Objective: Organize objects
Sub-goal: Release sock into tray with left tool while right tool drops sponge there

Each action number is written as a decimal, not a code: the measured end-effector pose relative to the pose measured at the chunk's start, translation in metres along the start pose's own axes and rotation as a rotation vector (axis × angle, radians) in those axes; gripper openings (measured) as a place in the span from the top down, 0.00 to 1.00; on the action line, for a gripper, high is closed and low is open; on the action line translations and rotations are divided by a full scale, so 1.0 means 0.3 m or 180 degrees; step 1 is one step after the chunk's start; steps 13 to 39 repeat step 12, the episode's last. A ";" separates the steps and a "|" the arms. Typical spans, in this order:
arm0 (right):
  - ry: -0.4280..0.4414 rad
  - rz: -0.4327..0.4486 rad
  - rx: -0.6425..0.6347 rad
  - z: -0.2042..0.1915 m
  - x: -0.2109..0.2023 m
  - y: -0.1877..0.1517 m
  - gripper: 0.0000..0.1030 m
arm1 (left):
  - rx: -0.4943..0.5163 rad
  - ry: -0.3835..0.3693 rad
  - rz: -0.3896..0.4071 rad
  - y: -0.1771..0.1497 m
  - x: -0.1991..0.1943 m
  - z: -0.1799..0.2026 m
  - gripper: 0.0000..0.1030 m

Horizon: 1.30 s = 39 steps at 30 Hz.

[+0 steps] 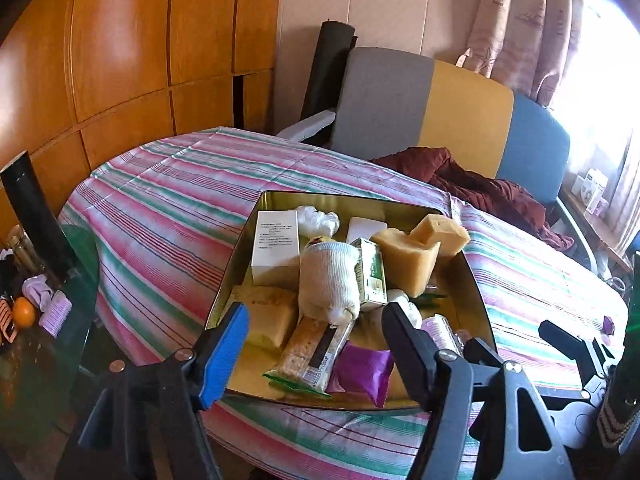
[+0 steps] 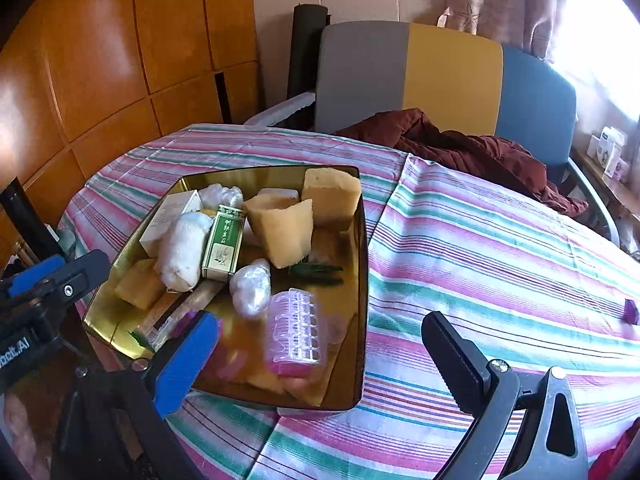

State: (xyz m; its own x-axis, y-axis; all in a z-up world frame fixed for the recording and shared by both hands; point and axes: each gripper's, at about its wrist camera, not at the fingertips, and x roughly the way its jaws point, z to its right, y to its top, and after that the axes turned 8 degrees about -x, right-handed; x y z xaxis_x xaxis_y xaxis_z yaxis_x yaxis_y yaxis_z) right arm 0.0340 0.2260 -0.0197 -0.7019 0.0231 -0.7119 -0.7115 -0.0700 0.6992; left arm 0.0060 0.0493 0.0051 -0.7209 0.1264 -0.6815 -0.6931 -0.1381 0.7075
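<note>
Tin [image 2: 362, 240] sits on striped cloth [image 2: 500, 248], nearly full: sponges, sock, green box, pink roller [image 2: 298, 330] at near end. Right gripper [image 2: 320, 344] spread wide, empty, above roller; left gripper [image 1: 316, 320] also released, empty. Probably near-final step; purple bit [image 2: 631, 311] on cloth far right likely next, needs reach w/ right.

Gold tin [image 2: 362, 264], pink-green striped cloth [image 2: 500, 240] (white bands too).

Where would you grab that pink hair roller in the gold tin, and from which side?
Across its round middle, coming from above on the near side. The pink hair roller lies tilted at the gold tin's near end, barrel exposed on top, with the wrapped clear bundle just behind. The open right tool already stands wide before it.
</note>
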 end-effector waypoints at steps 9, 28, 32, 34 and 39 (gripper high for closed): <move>0.0002 -0.0034 -0.0036 -0.012 0.013 -0.007 0.00 | 0.0085 0.0058 0.0263 -0.003 -0.024 -0.004 0.37; -0.0003 -0.0018 -0.0037 -0.013 0.012 -0.007 0.00 | 0.0095 0.0051 0.0252 0.000 -0.021 -0.007 0.38; -0.0003 -0.0018 -0.0037 -0.013 0.012 -0.007 0.00 | 0.0095 0.0051 0.0252 0.000 -0.021 -0.007 0.38; -0.0003 -0.0018 -0.0037 -0.013 0.012 -0.007 0.00 | 0.0095 0.0051 0.0252 0.000 -0.021 -0.007 0.38; -0.0003 -0.0018 -0.0037 -0.013 0.012 -0.007 0.00 | 0.0095 0.0051 0.0252 0.000 -0.021 -0.007 0.38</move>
